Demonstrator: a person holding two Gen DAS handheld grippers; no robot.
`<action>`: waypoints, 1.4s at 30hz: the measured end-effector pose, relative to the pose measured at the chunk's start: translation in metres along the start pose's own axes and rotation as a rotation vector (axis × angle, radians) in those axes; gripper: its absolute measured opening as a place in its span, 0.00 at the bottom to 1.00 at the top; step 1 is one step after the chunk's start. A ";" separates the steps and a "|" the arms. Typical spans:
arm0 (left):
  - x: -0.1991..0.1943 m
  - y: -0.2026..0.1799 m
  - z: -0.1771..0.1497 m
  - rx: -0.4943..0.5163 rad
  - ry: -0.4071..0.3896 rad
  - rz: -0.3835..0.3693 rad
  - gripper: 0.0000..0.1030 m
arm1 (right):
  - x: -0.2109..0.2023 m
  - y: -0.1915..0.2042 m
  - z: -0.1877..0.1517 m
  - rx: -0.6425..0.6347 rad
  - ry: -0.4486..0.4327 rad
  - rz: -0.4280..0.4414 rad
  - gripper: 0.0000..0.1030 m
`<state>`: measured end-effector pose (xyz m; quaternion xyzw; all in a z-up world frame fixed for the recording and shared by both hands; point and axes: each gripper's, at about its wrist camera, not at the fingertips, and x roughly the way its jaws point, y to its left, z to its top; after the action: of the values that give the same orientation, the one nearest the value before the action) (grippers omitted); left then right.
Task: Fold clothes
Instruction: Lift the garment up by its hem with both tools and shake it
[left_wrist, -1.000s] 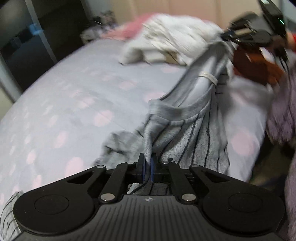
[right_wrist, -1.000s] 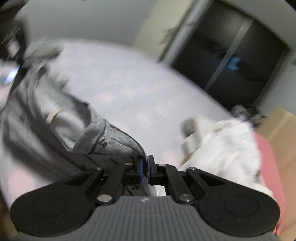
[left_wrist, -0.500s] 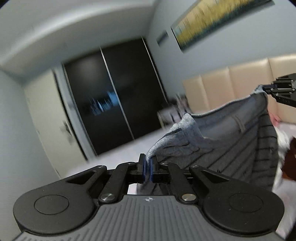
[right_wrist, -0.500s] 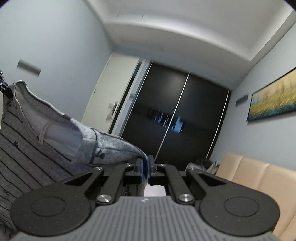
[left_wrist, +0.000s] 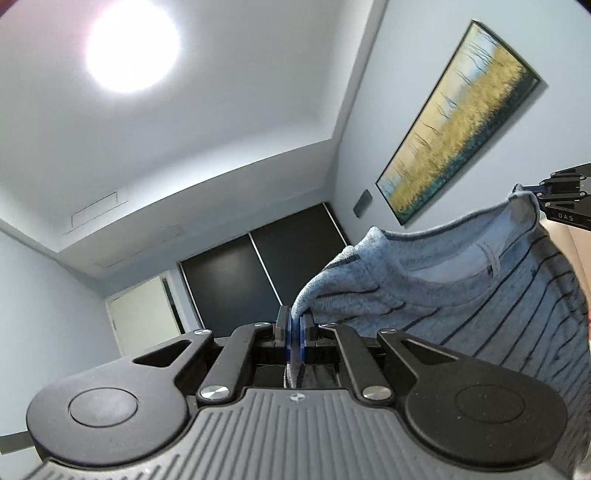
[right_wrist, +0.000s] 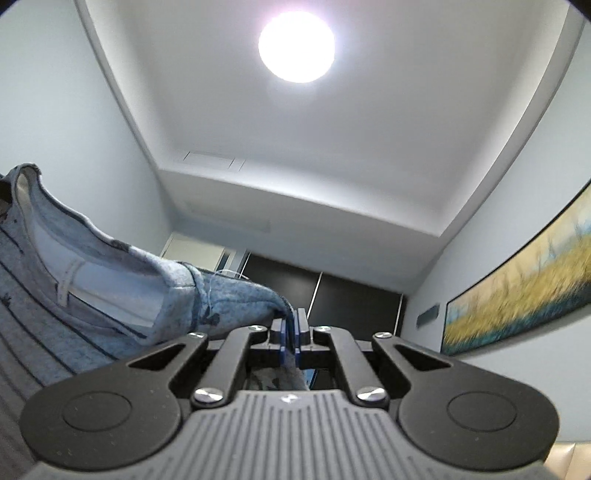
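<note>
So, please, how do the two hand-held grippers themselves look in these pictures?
The left gripper and the right gripper look alike: a grey ribbed body, black matte linkage arms with silver screws, two round black discs, and blue pads on the fingertips. The right gripper's side, seen in the left view, carries white letters.

A home bedroom: framed meadow painting (left_wrist: 458, 122), dark sliding wardrobe doors (left_wrist: 258, 273), round ceiling lamp (right_wrist: 296, 46).

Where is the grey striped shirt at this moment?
The grey striped shirt hangs in the air between the left gripper and the right gripper, each shut on one end of its top edge, with the painting behind.
</note>
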<state>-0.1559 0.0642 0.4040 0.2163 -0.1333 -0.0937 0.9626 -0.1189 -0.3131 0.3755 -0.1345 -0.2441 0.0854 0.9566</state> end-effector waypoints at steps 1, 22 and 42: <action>0.005 -0.001 0.000 -0.002 0.019 0.000 0.02 | 0.003 -0.001 0.005 0.000 -0.003 -0.007 0.05; 0.179 0.013 -0.092 -0.070 0.191 0.146 0.02 | 0.163 0.049 -0.087 -0.007 0.244 -0.071 0.05; 0.101 -0.083 -0.263 0.148 0.505 -0.169 0.02 | 0.063 0.072 -0.208 0.004 0.485 0.195 0.05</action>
<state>0.0078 0.0693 0.1598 0.3128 0.1230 -0.1067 0.9357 0.0307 -0.2756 0.2061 -0.1722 0.0064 0.1430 0.9746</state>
